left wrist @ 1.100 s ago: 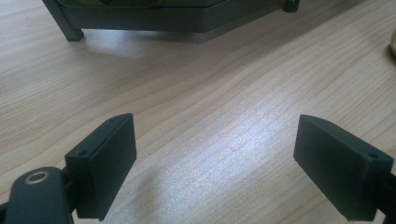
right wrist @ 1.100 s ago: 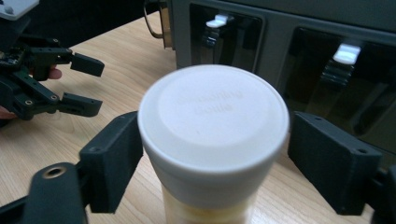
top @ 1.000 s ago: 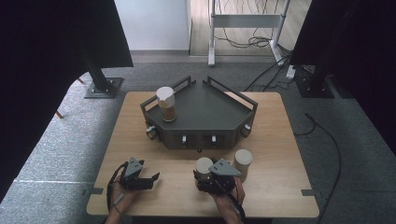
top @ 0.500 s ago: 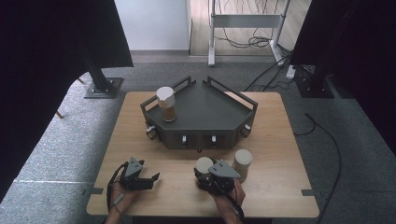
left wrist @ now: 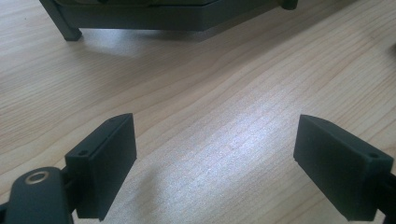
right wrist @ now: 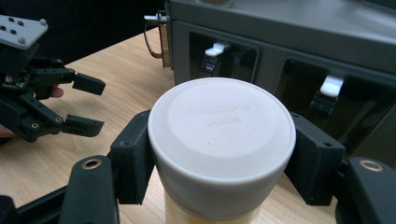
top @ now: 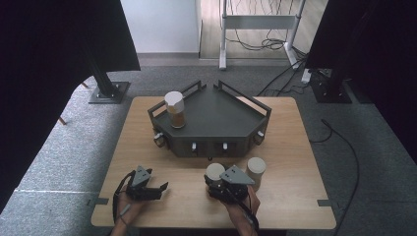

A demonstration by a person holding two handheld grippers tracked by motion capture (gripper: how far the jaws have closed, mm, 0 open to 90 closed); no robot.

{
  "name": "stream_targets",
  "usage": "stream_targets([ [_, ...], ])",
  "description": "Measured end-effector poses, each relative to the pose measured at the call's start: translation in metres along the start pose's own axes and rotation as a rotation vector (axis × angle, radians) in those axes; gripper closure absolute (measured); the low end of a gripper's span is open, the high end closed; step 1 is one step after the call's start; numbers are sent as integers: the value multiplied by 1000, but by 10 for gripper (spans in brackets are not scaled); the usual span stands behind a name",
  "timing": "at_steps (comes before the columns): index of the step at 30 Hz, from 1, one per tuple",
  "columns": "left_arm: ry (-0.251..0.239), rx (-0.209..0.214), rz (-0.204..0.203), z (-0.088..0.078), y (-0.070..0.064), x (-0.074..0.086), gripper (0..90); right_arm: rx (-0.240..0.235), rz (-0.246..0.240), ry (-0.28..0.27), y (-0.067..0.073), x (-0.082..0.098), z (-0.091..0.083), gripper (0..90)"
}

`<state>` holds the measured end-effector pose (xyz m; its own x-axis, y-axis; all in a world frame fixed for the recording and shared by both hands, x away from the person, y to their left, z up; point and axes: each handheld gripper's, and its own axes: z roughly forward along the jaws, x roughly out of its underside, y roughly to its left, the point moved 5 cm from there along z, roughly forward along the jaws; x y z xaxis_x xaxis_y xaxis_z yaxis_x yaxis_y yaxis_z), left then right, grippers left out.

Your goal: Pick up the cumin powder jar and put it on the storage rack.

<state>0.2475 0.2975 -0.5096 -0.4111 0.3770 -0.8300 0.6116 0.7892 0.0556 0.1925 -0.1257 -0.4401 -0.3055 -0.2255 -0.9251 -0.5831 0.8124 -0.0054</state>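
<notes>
So the right gripper (top: 220,183) has its jaws clamped on a seasoning bottle (right wrist: 222,140), one pad on each side just under the white cap. They've just closed in on it, and the cap has "Seasoning Bottle" embossed on top. The bottle stands upright on the wooden desk (top: 290,196), near the front edge and right in front of the dark grey rack (top: 216,118), the angular thing with rails round the top and small white latches along its front face.

A second bottle with a white lid (top: 255,169) stands just beside the held one, on its right in the high view. A third bottle (top: 175,110), with brownish contents, is up on the rack's top near its left rear corner.

The left gripper (top: 160,188) sits low over the desk at the front left, well apart from the bottles, jaws standing wide with only bare wood between them. You can also spot it from the right gripper view, off to the left.
</notes>
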Motion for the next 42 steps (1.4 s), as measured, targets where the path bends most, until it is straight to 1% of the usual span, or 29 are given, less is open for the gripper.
stream_targets([
  [1, 0, 0, 0, 0, 0, 0, 133, -2, -7, 0, 0, -4, -1, 327],
  [4, 0, 1, 0, 0, 0, 0, 133, -4, -10, -3, -1, -6, -1, 327],
  [5, 0, 1, 0, 0, 0, 0, 133, -12, -9, -4, -2, -11, -2, 327],
  [8, 0, 2, 0, 0, 0, 0, 133, -20, -5, -8, -4, -18, -3, 327],
  [13, -1, 3, 0, 0, 0, 0, 133, -31, 14, -16, -9, -31, -5, 327],
  [17, 0, 3, -2, 0, 0, 0, 133, -29, 9, -24, -11, -43, -7, 327],
  [24, 0, 3, -1, 0, 0, 0, 133, -42, 11, -34, -17, -64, -10, 327],
  [29, -1, 5, -3, 0, 1, 0, 133, -58, 24, -31, -22, -78, -10, 327],
  [36, 0, 5, -5, 0, 1, 0, 133, -67, 9, -39, -28, -95, -9, 327],
  [42, 0, 7, -8, 1, 2, 0, 134, -73, 14, -50, -35, -110, -8, 327],
])
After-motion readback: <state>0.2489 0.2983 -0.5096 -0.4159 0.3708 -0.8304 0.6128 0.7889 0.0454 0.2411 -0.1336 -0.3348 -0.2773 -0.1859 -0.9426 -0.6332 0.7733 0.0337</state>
